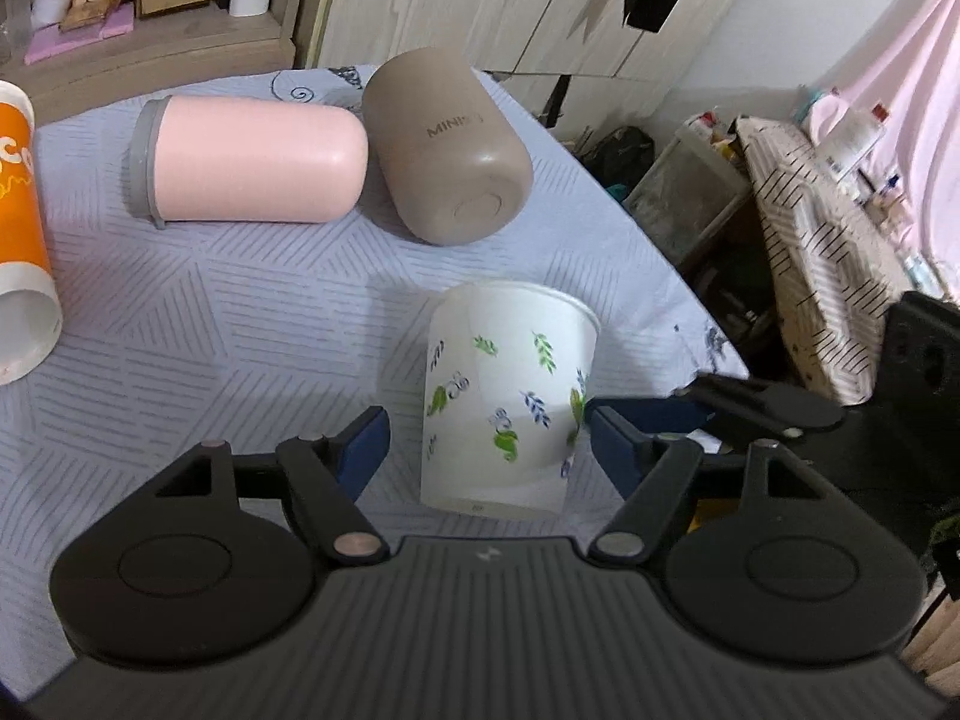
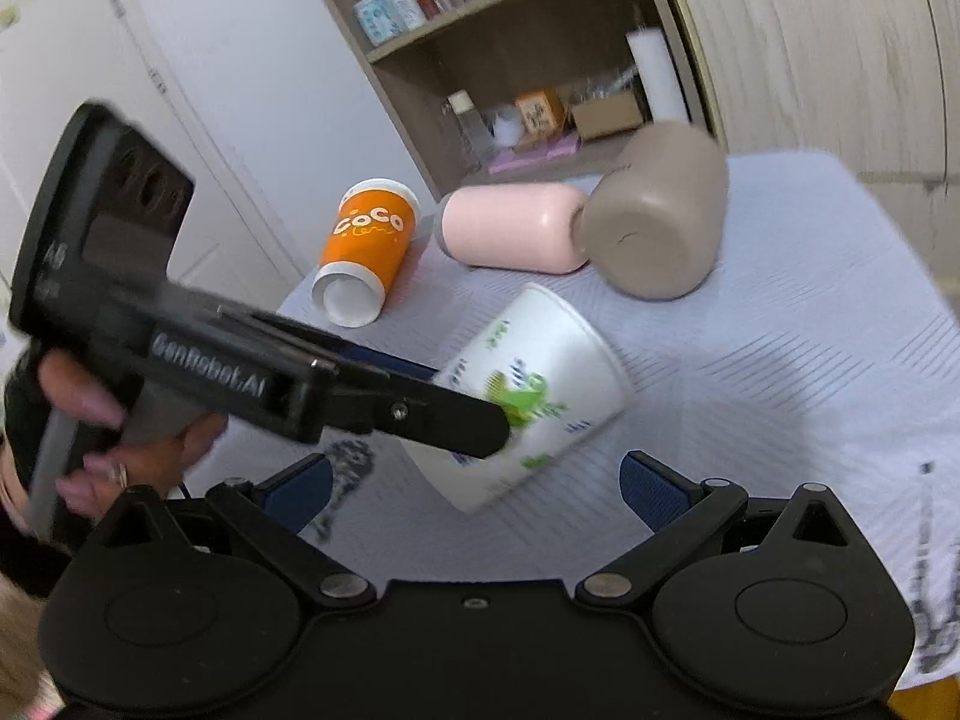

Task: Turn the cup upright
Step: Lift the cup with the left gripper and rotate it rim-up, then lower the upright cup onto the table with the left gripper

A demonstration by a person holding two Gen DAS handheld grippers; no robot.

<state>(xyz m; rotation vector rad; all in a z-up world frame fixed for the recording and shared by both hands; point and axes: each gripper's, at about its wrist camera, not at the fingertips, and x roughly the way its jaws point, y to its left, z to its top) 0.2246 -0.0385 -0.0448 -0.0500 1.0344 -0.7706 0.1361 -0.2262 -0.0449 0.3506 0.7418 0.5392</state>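
A white paper cup with leaf prints (image 1: 507,396) stands mouth up on the pale blue tablecloth (image 1: 240,312), between the open jaws of my left gripper (image 1: 486,438), whose blue pads (image 1: 366,444) sit beside its walls with small gaps. In the right wrist view the same cup (image 2: 540,384) appears tilted, with the left gripper (image 2: 456,402) around it. My right gripper (image 2: 474,492) is open and empty, just short of the cup.
A pink cup (image 1: 252,162), a taupe cup (image 1: 444,156) and an orange paper cup (image 1: 18,228) lie on their sides at the far part of the table. The table's right edge (image 1: 678,276) drops to clutter. A shelf unit (image 2: 510,60) stands behind.
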